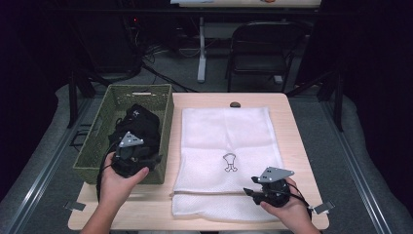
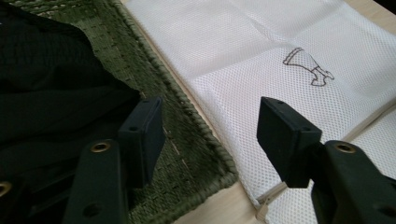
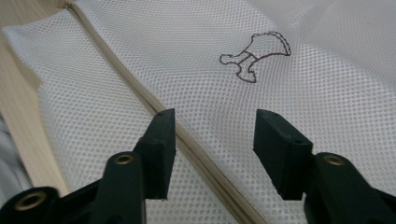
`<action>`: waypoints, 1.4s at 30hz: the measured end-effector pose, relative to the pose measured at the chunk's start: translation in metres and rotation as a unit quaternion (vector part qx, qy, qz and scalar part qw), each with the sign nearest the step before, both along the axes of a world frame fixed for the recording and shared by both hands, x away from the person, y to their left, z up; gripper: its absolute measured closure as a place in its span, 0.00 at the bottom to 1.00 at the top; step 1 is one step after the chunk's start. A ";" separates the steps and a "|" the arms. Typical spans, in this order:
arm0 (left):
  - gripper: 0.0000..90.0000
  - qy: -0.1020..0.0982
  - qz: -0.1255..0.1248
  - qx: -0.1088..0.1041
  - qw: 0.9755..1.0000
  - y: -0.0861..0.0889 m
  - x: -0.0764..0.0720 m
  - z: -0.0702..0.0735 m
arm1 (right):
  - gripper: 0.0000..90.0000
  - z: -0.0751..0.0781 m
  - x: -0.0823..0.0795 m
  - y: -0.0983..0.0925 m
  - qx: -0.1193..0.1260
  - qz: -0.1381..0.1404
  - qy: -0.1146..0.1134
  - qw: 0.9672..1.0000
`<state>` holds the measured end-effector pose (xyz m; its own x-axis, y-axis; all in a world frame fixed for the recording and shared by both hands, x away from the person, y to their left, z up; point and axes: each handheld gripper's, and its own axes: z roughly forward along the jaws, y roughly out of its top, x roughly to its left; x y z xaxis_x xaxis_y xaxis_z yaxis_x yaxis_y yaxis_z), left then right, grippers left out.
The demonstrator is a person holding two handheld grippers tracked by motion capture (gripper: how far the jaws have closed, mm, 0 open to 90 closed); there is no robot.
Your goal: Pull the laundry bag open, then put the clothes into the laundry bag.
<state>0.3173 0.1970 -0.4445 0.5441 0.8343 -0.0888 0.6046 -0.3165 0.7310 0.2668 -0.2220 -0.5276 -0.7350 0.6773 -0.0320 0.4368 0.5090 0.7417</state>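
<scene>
Left hand (image 1: 118, 181): enters from the bottom edge, forearm angled up and slightly right, palm cupped under the left gripper (image 2: 210, 135), which sits over the near right corner of the woven green rectangular basket (image 1: 164, 122). Jaws released, spread apart, nothing between them; below them lie the basket rim and the edge of the white mesh laundry bag with a small outline emblem (image 1: 226, 141).

Right hand (image 1: 287, 207): at the near right of the light wooden tabletop (image 1: 297, 136), holding the right gripper (image 3: 212, 135) pointed left over the bag's near part. Jaws released, standing either side of the beige zipper (image 3: 140, 95), not touching it.

Crumpled black garment (image 1: 139, 122): inside the basket.

Bag: flat on the tabletop, just beside the basket.
</scene>
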 end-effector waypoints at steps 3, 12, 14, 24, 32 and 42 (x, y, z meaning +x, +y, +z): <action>0.38 -0.004 0.010 0.005 1.000 0.004 0.006 0.002 | 0.45 -0.001 0.001 0.001 0.002 -0.007 0.008 1.000; 0.35 -0.007 0.025 0.008 1.000 0.016 0.020 0.005 | 0.35 -0.003 0.003 0.002 -0.004 -0.010 0.005 1.000; 0.36 -0.006 0.030 0.006 1.000 0.018 0.023 0.005 | 0.35 -0.004 0.003 0.002 -0.005 -0.010 0.004 1.000; 0.36 0.002 0.047 0.010 0.999 0.026 0.038 0.006 | 0.35 -0.004 0.003 0.000 -0.003 -0.012 0.005 1.000; 0.35 0.015 0.062 0.018 0.998 0.032 0.052 0.008 | 0.35 -0.005 0.004 0.000 -0.006 -0.011 0.006 1.000; 0.29 0.037 0.087 0.027 0.995 0.041 0.073 0.008 | 0.28 -0.006 0.005 -0.002 -0.002 -0.026 0.004 1.000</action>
